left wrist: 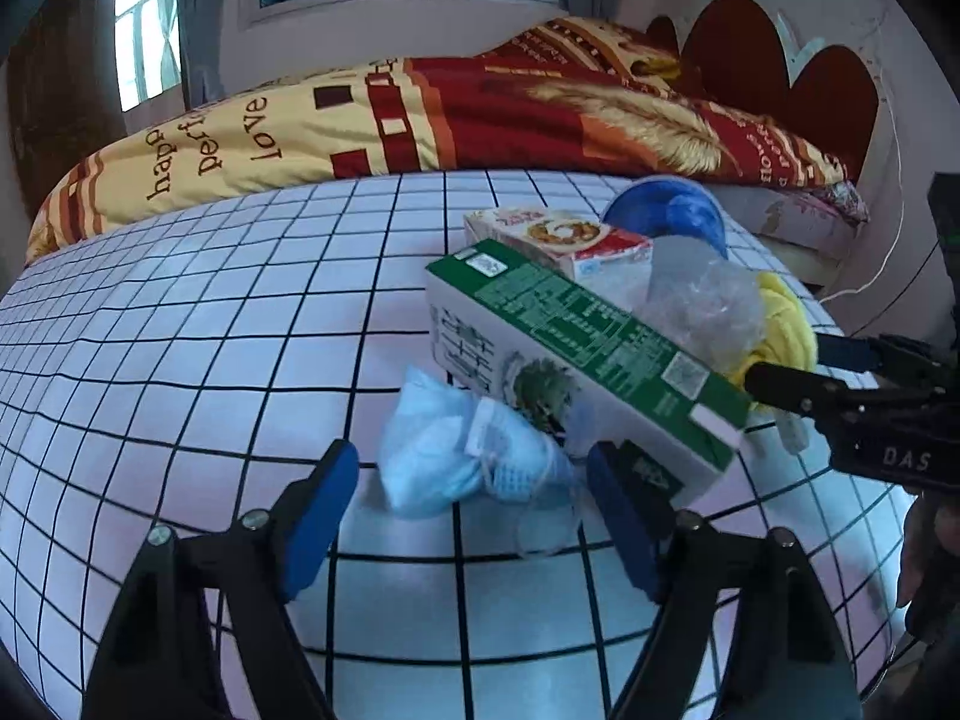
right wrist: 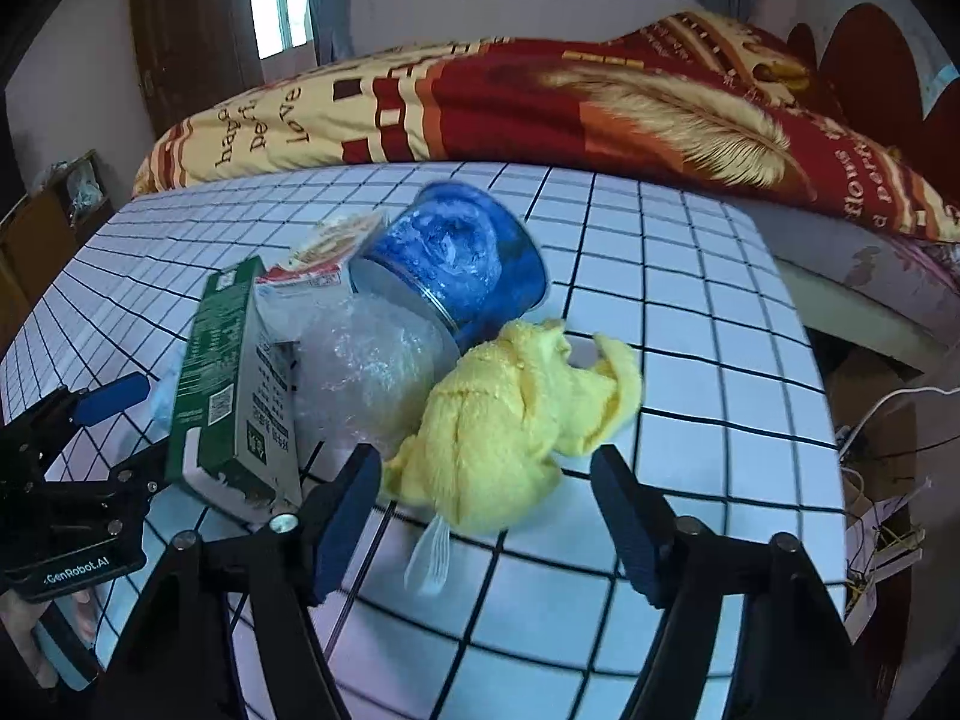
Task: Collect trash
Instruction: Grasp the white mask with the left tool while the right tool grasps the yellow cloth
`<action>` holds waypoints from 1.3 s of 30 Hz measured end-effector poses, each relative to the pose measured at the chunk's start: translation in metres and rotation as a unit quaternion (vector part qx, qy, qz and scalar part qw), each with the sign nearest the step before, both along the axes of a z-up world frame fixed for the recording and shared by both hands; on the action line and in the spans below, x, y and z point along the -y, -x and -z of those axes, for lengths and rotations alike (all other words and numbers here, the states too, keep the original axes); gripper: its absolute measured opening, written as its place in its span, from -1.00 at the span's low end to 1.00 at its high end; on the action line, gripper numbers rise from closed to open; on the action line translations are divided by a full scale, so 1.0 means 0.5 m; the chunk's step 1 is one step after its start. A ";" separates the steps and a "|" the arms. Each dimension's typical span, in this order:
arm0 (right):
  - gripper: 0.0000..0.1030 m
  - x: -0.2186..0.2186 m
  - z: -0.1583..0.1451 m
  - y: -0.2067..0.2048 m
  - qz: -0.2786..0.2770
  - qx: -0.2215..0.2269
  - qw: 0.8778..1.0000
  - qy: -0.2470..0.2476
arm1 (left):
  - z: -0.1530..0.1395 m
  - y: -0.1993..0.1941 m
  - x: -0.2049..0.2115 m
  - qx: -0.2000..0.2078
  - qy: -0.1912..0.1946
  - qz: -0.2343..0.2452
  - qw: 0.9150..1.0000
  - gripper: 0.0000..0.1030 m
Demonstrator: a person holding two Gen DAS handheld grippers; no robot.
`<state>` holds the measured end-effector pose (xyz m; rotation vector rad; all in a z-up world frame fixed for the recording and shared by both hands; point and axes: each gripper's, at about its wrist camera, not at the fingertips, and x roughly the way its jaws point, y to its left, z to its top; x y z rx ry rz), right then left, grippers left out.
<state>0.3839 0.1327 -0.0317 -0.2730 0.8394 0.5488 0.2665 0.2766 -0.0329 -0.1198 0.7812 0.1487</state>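
Both grippers stood apart, unclamped: left gripper (left wrist: 471, 501) straddling a crumpled blue mask (left wrist: 444, 456), right gripper (right wrist: 486, 501) straddling the yellow cloth (right wrist: 510, 420), on the checkered table (right wrist: 720, 360) beside a green carton (left wrist: 576, 348).

On the table (right wrist: 690, 312), the carton (right wrist: 234, 384) lies left of the plastic wrap (right wrist: 372, 360); the cloth (right wrist: 504, 420) right; the bin (right wrist: 462, 264) behind; the bed (right wrist: 540, 102) beyond the far edge.

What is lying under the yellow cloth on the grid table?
A white plastic fork sticks out from under the yellow cloth's near edge, tines toward the camera. Its handle is covered by the cloth, and anything else beneath cannot be seen.
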 end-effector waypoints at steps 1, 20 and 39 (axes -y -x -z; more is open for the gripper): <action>0.32 -0.003 0.004 -0.005 -0.001 -0.003 1.000 0.000 | 0.004 -0.003 -0.004 -0.006 0.008 0.002 1.000 0.43; -0.20 0.026 0.009 0.026 -0.016 -0.016 1.000 -0.014 | 0.008 0.025 -0.036 0.009 0.065 -0.001 0.998 -0.44; -0.21 0.153 -0.063 0.155 0.002 0.047 0.999 -0.022 | -0.070 0.156 0.044 0.085 0.041 0.046 0.994 -0.44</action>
